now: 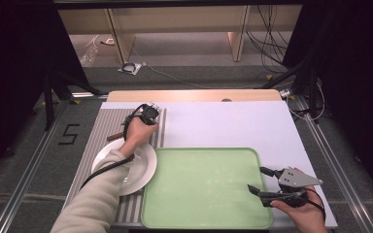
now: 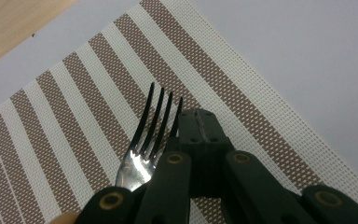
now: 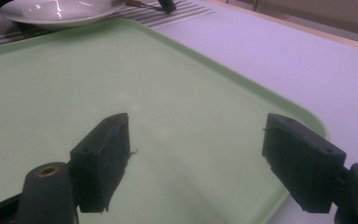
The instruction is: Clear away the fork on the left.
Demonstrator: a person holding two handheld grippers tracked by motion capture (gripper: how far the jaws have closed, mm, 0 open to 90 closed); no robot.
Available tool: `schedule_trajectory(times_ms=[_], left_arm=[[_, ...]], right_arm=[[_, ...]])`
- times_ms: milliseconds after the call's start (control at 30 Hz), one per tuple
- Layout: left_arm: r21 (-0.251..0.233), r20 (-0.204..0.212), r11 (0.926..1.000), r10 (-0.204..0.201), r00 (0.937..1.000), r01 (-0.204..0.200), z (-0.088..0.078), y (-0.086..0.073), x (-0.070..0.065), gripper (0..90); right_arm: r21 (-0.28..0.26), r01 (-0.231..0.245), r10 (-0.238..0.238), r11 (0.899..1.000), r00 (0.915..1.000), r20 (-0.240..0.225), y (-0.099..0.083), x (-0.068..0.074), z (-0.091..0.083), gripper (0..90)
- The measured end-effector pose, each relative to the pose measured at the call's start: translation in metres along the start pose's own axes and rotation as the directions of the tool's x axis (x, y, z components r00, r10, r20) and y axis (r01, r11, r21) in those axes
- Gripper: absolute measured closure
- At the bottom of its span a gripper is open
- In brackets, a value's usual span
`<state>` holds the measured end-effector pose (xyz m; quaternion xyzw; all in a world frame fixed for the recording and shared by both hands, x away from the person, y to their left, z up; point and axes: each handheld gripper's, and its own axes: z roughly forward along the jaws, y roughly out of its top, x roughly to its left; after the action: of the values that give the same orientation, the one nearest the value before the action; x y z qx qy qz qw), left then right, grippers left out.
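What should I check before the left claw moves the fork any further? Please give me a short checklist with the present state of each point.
1. Left claw closed on the fork: ok, the jaws are together with the fork beside them.
2. Firmness of that grip: cannot tell, the contact point is hidden.
3. Fork tines free of the striped placemat: cannot tell.
4. Green tray has bare room for the fork: ok.
5. White plate sits flat on the placemat, touching the tray's left rim: ok.
6. Right claw open and holding nothing, above the tray's right part: ok.
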<state>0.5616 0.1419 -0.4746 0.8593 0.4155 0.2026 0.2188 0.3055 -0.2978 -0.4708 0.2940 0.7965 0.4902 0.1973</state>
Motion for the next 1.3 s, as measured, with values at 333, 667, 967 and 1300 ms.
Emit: schedule_trajectory(times_ms=[333,667,967,1300], left_arm=[[-0.009,0.011,0.9968,0.08,0.9967,-0.08,-0.04,-0.014,0.028,68.1],[0.064,0.041,0.9942,0.085,0.9956,-0.087,-0.046,-0.051,0.073,52.3],[0.1,0.071,0.9909,0.082,0.9941,-0.089,-0.039,-0.062,0.08,52.5],[0.124,0.087,0.9848,0.112,0.9899,-0.122,-0.032,-0.059,0.078,57.2]], right_arm=[[0.002,0.002,-0.002,1.0,1.0,-0.002,0.0,0.0,0.0,24.3],[0.008,0.003,-0.003,1.0,1.0,0.006,0.001,0.001,0.0,24.3],[0.007,0.002,-0.002,1.0,1.0,0.005,0.001,0.001,0.0,24.3],[0.005,0.004,-0.004,1.0,1.0,0.003,0.001,0.001,0.0,24.3]])
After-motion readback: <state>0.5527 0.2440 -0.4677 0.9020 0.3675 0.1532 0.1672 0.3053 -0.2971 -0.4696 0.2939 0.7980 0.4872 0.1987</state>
